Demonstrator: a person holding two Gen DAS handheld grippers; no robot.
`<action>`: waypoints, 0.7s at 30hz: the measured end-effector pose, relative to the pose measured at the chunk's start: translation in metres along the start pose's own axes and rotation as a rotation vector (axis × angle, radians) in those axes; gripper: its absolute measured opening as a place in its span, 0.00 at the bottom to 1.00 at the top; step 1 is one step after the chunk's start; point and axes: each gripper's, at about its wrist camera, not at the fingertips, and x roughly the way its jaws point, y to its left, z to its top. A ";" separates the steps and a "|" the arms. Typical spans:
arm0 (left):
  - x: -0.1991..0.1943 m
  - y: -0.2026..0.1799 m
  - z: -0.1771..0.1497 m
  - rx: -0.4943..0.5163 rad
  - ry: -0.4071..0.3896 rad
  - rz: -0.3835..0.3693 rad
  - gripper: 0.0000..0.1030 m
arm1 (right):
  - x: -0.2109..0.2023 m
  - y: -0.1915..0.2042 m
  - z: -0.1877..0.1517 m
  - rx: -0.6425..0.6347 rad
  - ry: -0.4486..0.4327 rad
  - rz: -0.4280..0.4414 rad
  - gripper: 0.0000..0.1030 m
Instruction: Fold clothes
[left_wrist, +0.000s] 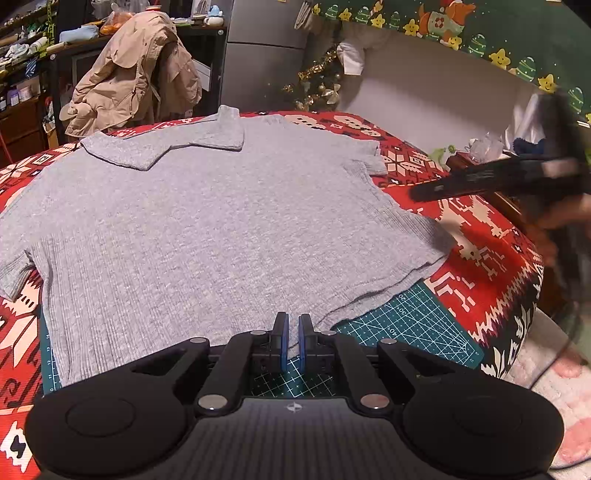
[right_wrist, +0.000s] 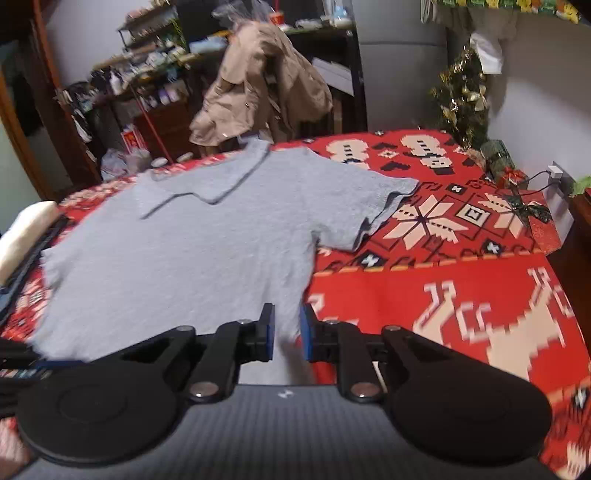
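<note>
A grey ribbed polo shirt (left_wrist: 221, 221) lies flat on a red patterned blanket (left_wrist: 480, 266) over a green cutting mat (left_wrist: 417, 325). Its long axis runs near to far: hem near, collar (left_wrist: 173, 144) at the far end, 2 short sleeves spread left and right. The left gripper (left_wrist: 291, 338) hovers at the near hem, its blue pads a narrow slit apart, gripping nothing. The right gripper (right_wrist: 287, 332) sits at the shirt's near right edge, jaws moderately parted and empty. A beige jacket (left_wrist: 136, 74) hangs beyond the far edge.
</note>
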 end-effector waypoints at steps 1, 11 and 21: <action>0.000 0.001 0.000 -0.005 0.000 -0.004 0.06 | 0.007 0.001 0.002 -0.017 0.018 -0.006 0.17; 0.000 0.003 0.001 -0.013 0.001 -0.014 0.05 | 0.026 -0.002 0.005 -0.103 0.054 -0.070 0.00; 0.000 0.005 0.000 -0.034 -0.006 -0.026 0.05 | 0.042 -0.014 0.034 -0.046 0.035 -0.005 0.09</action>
